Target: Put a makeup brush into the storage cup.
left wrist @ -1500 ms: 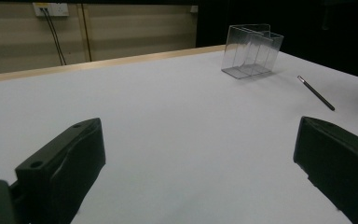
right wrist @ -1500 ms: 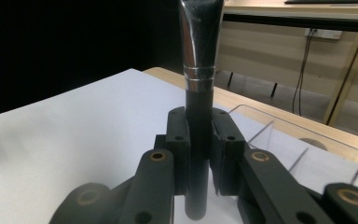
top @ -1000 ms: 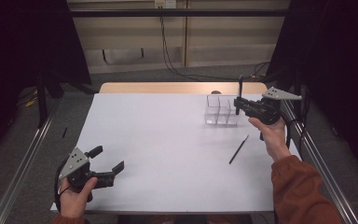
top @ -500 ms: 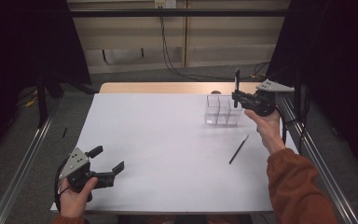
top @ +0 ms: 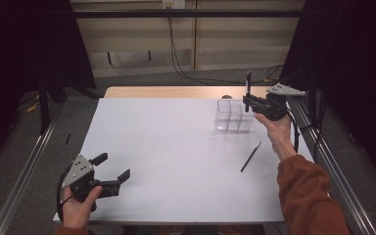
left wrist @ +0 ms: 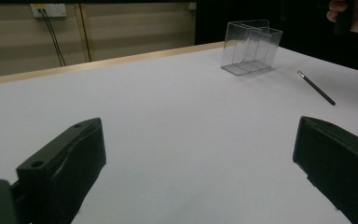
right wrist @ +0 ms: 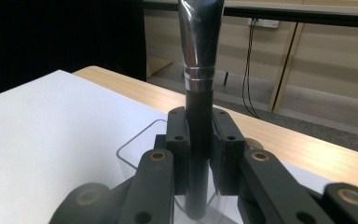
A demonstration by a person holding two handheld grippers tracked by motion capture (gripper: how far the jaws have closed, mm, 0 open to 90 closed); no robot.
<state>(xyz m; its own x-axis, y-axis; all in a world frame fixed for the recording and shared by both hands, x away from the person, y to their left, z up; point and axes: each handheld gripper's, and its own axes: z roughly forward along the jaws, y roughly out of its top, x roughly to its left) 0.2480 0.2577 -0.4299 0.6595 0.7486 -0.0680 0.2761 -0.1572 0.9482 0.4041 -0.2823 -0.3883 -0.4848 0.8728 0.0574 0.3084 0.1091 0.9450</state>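
Right gripper [right wrist: 199,154]: jaws pinching upright brush [right wrist: 199,60] over clear organizer [top: 233,115].
Left gripper [top: 111,172]: jaws spread, nothing between.
Writing: none legible.

A white surface [top: 176,161] has a pale wooden strip along its far edge. A thin dark stick, like a pencil [top: 250,156], lies flat on the right part of the surface, slanting, with bare white all round it. Metal rails [top: 22,181] run along the left and right sides of the surface. Beyond the far edge is grey carpeted floor [top: 142,78] with black cables [top: 181,54] trailing down from a wall socket [top: 172,4] on a beige panelled wall. Black curtains [top: 24,44] hang at both sides of the room.
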